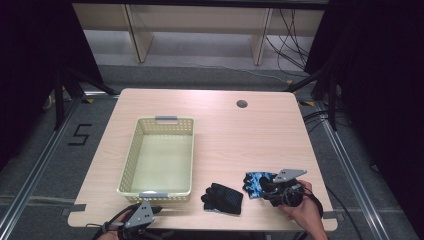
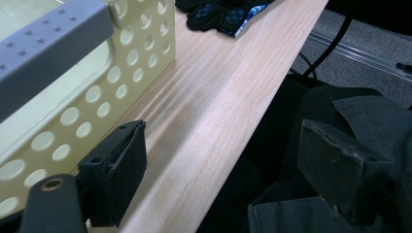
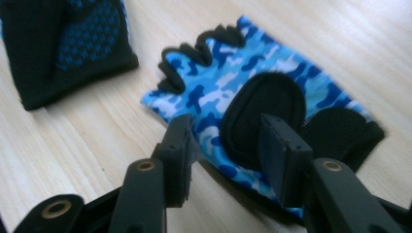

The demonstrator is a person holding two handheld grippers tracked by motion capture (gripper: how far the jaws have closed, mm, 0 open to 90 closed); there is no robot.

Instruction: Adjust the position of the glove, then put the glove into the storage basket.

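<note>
Blue camouflage fingerless fabric glove (image 3: pixel 272 92) is seen lying flat on the pale wooden table (image 1: pixel 240 135), to the right of the pale yellow perforated plastic basket (image 1: pixel 131 150) and beyond its near end, with the right gripper (image 1: pixel 272 189) brought down over its near edge. In the right gripper view the two black jaws are held moderately apart, astride the glove's cuff end and its black oval pad, and nothing is clamped between them yet. Just beside it, toward the basket, a second glove, black with a blue dotted palm (image 1: pixel 223 198), is laid on the wood, also untouched. The left gripper (image 1: pixel 150 212) is held at the table's near edge, in front of the basket's near end; its jaws are spread wide and empty, with the basket's holed wall close to one jaw and dark cloth under the other. The basket is seen to be empty, a grey handle at each short end. The work is therefore judged to be at its start: if the gloves are meant for the basket, neither has been lifted, so one grasp is about to be made and both transfers are left. Farther off, the table is bare apart from a round cable hole (image 1: pixel 242 104) near its far right corner. Beyond it, grey floor, metal rails, dark drapes, loose cables and pale wooden furniture can be made out.
</note>
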